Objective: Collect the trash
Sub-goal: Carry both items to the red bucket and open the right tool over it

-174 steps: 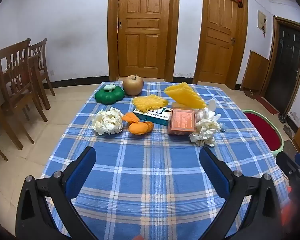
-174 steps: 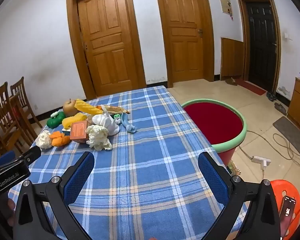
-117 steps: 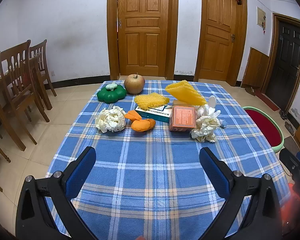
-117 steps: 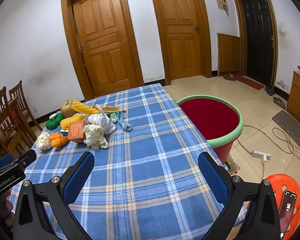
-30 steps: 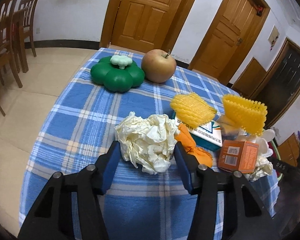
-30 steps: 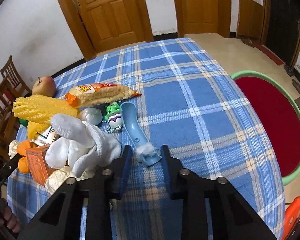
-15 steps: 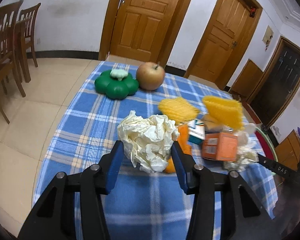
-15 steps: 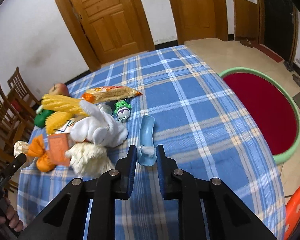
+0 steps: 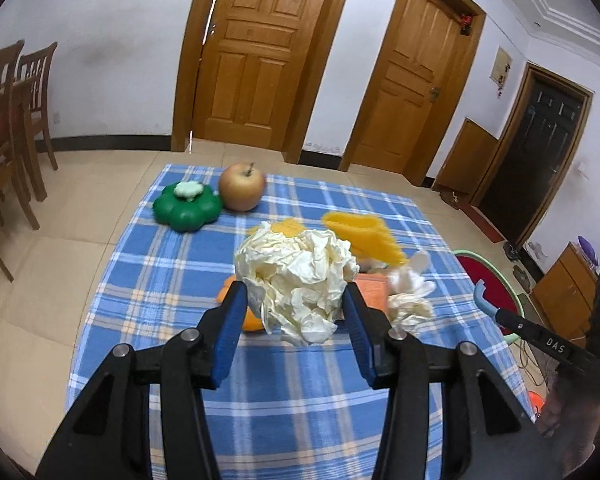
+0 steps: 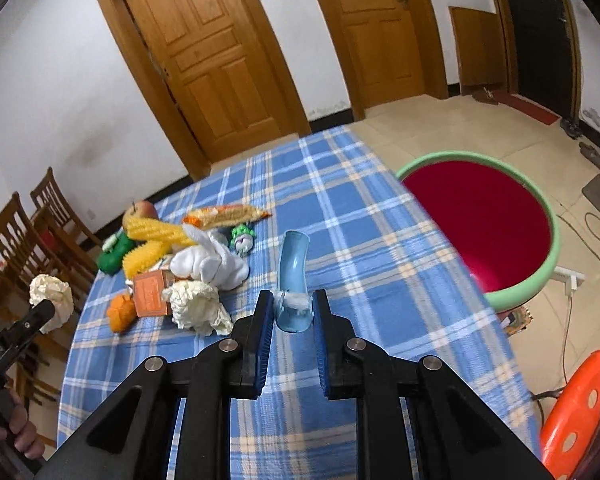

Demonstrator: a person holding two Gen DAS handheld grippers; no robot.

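My left gripper (image 9: 294,300) is shut on a crumpled cream paper ball (image 9: 296,276) and holds it above the blue plaid table (image 9: 172,264). The ball also shows in the right wrist view (image 10: 52,294). My right gripper (image 10: 293,312) is shut on a curved light-blue plastic piece (image 10: 294,264) with a white wad in it, lifted over the table (image 10: 360,220). A red basin with a green rim (image 10: 480,236) stands on the floor right of the table.
On the table lie a second paper ball (image 10: 198,306), a white glove (image 10: 212,264), an orange box (image 10: 152,294), yellow foam nets (image 10: 156,236), a snack packet (image 10: 228,213), a small toy (image 10: 242,238), an apple (image 9: 242,186) and a green pumpkin toy (image 9: 186,206). Chairs (image 9: 8,128) stand left.
Both grippers went from open to shut, the left on the paper ball, the right on the blue piece. In the last second both lifted their loads off the table.
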